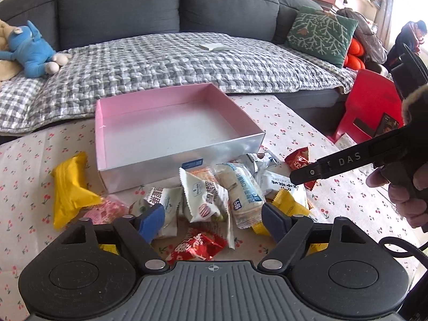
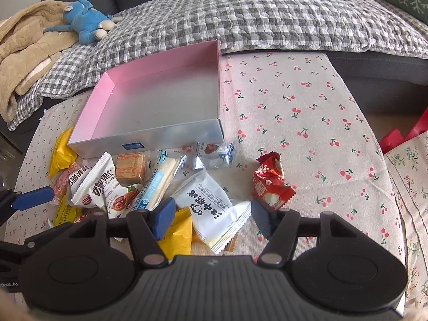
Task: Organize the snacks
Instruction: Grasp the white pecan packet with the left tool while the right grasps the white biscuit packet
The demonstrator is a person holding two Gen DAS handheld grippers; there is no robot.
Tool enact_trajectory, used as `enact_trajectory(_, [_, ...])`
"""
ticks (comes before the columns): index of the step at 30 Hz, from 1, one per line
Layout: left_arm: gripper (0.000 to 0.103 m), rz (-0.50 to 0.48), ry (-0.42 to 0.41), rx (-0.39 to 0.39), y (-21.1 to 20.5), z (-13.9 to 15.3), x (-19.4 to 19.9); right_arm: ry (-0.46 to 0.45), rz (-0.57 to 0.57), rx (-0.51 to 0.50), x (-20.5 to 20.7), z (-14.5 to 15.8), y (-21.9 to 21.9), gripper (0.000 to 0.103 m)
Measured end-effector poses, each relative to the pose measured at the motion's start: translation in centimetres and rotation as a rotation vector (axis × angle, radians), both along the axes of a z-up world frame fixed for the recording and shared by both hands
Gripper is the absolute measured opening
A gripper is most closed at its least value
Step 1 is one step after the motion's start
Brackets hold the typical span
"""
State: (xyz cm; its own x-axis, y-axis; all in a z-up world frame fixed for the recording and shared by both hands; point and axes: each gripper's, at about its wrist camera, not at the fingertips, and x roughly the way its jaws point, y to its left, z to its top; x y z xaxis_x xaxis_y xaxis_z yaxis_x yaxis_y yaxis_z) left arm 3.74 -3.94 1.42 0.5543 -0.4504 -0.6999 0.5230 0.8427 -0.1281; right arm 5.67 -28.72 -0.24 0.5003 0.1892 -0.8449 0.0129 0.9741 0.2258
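We were at the first pick: box (image 2: 171, 99) empty, snacks heaped near it. Left gripper (image 1: 212, 218) and right gripper (image 2: 211, 215) hung spread, pinching nothing; next, pinching one packet.

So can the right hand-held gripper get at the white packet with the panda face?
Probably yes: the right hand-held gripper already straddles the white packet, which lies on top, nothing covering it.

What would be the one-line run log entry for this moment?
stage: picking snacks | box: empty | left gripper: open over pile | right gripper: open around white packet | snacks boxed: none
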Motion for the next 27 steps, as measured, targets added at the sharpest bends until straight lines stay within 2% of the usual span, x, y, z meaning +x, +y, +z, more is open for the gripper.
enact_trajectory(2, [0.065,-0.012,0.025,0.007,-0.7,-0.5,0.8,0.01,0.009,0.013,0.4,-0.3,-0.1,0.058])
enact_trajectory(6, [0.055,-0.006,0.062,0.038,-2.0,-1.6,2.3,0.032,0.03,0.021,1.3,-1.1,0.2,0.058])
enact_trajectory(9, [0.054,0.008,0.079,0.062,-2.8,-2.4,3.1,0.046,0.054,0.014,1.8,-1.6,0.7,0.059])
enact_trajectory(14, [0.053,0.03,0.105,0.092,-3.6,-3.5,4.1,0.034,0.097,-0.054,2.1,-1.9,1.9,0.068])
enact_trajectory(17, [0.053,0.02,0.082,0.113,-4.4,-3.6,4.1,0.049,0.11,-0.088,2.5,-2.5,2.2,0.065])
enact_trajectory(21, [0.05,0.025,0.068,0.135,-5.0,-3.8,4.3,0.043,0.091,-0.106,2.8,-3.0,2.0,0.067])
enact_trajectory(24, [0.05,0.037,0.06,0.144,-5.3,-3.8,4.4,0.04,0.081,-0.103,2.7,-2.9,1.9,0.063])
enact_trajectory(26, [0.05,0.042,0.052,0.154,-5.5,-3.8,4.3,0.035,0.075,-0.111,2.6,-2.8,1.7,0.05])
enact_trajectory(27, [0.05,0.045,0.048,0.157,-5.5,-3.9,4.3,0.031,0.07,-0.115,2.6,-2.8,1.9,0.047])
